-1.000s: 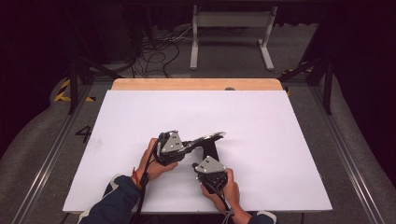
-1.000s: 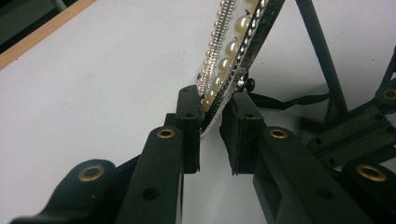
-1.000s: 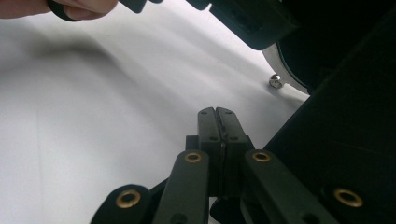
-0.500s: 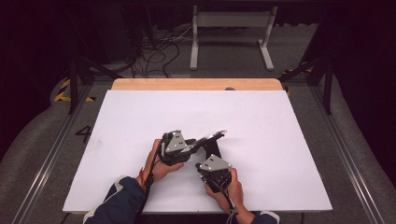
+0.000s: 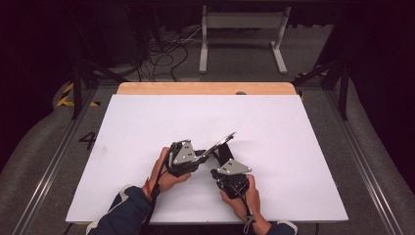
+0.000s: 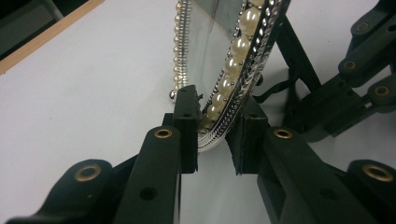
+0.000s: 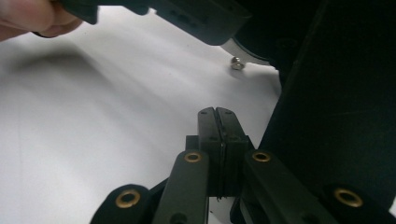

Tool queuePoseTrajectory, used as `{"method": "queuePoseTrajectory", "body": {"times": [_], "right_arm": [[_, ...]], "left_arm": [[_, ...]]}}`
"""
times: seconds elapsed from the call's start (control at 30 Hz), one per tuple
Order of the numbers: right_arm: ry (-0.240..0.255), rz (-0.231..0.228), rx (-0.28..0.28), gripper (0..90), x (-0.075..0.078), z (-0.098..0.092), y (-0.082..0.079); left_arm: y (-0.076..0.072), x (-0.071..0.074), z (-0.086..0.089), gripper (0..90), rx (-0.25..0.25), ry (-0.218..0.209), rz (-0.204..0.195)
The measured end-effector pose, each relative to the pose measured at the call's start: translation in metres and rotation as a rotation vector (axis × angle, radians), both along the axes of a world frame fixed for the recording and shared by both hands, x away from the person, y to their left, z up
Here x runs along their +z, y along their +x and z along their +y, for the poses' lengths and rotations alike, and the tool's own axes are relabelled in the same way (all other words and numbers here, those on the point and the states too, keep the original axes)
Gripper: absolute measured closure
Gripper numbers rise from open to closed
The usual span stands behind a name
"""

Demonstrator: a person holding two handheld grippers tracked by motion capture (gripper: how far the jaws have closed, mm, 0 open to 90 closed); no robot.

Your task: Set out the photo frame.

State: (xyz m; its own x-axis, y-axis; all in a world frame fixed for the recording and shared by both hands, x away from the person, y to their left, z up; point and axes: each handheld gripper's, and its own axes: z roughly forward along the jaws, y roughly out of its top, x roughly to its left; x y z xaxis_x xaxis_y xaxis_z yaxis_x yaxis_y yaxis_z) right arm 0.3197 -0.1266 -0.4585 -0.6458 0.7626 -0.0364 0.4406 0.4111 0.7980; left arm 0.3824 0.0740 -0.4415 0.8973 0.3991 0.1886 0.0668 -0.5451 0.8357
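A silver picture frame (image 5: 221,142) edged with pearls (image 6: 239,46) hangs tilted above the white table (image 5: 293,137). My left gripper (image 5: 208,155) is shut on the frame's lower edge; in the left gripper view its jaws (image 6: 217,135) stand on either side of the pearl rim. My right gripper (image 5: 226,160) sits just right of it, under the frame's black back stand (image 7: 336,93). Its jaws (image 7: 218,116) are shut together with nothing visible between them. The other gripper (image 6: 355,93) appears beside the stand in the left gripper view.
The white table top has a wooden strip (image 5: 205,88) along its far edge. Beyond it are floor cables (image 5: 166,54) and a white stand (image 5: 242,34). Metal rails (image 5: 362,161) run along both sides of the table.
Both hands have shifted slightly to the right with the frame still tilted. The right gripper has moved up closer under the frame's back.
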Motion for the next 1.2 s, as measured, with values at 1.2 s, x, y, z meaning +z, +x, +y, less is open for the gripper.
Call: {"method": "queuePoseTrajectory", "body": {"times": [1.2], "right_arm": [[-0.006,0.035,0.081,88.9,-0.001,-0.017,0.008]], "left_arm": [[0.001,-0.010,-0.006,65.5,0.012,-0.067,0.042]]}}
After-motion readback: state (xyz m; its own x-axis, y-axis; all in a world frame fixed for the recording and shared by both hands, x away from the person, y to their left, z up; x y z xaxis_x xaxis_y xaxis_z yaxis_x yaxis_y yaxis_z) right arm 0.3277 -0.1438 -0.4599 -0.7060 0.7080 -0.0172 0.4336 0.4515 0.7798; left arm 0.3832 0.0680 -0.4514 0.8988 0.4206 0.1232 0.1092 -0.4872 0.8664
